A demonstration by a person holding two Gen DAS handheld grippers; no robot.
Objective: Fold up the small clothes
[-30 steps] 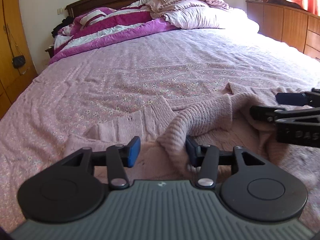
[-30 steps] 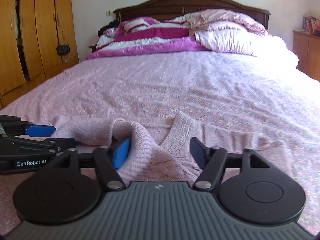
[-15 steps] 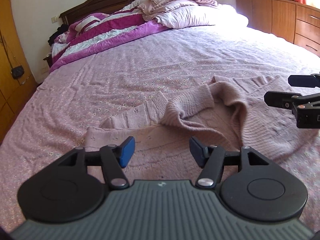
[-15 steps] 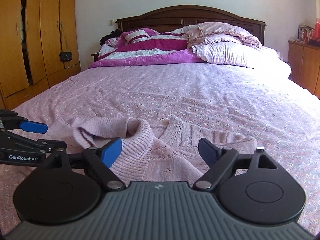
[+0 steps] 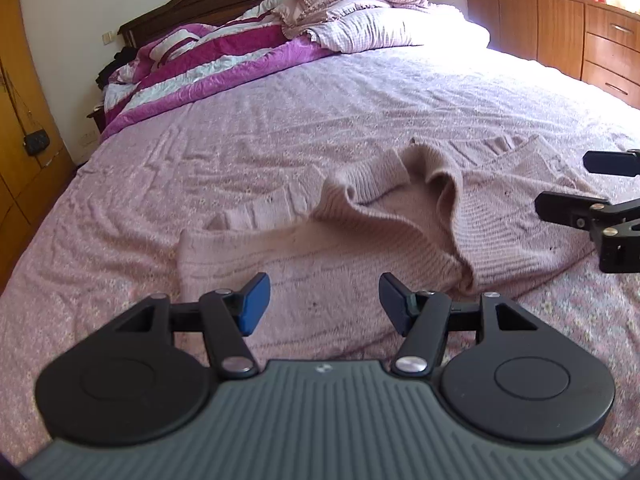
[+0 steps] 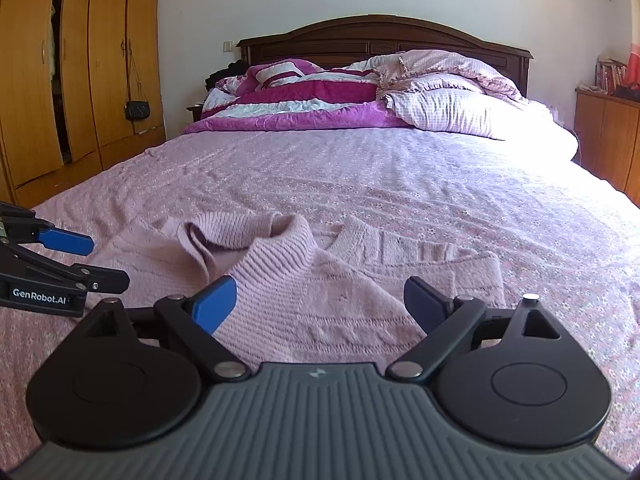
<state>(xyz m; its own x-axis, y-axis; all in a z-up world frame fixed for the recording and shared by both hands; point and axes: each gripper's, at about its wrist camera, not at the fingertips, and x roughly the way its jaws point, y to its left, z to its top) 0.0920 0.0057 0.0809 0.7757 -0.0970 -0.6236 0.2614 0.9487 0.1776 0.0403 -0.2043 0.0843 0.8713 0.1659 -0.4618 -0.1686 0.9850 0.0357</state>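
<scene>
The pink sweater (image 5: pixel 360 236) lies spread on the bed (image 5: pixel 280 120), near its front edge, stretched from side to side. One sleeve is flopped over its middle in a bumpy loop. The left gripper (image 5: pixel 322 300) and the right gripper (image 6: pixel 318 302) hang just above its near edge. The left is apart and the right has just been opening; nothing is between either. The sweater's front hem hides under the grippers.
</scene>
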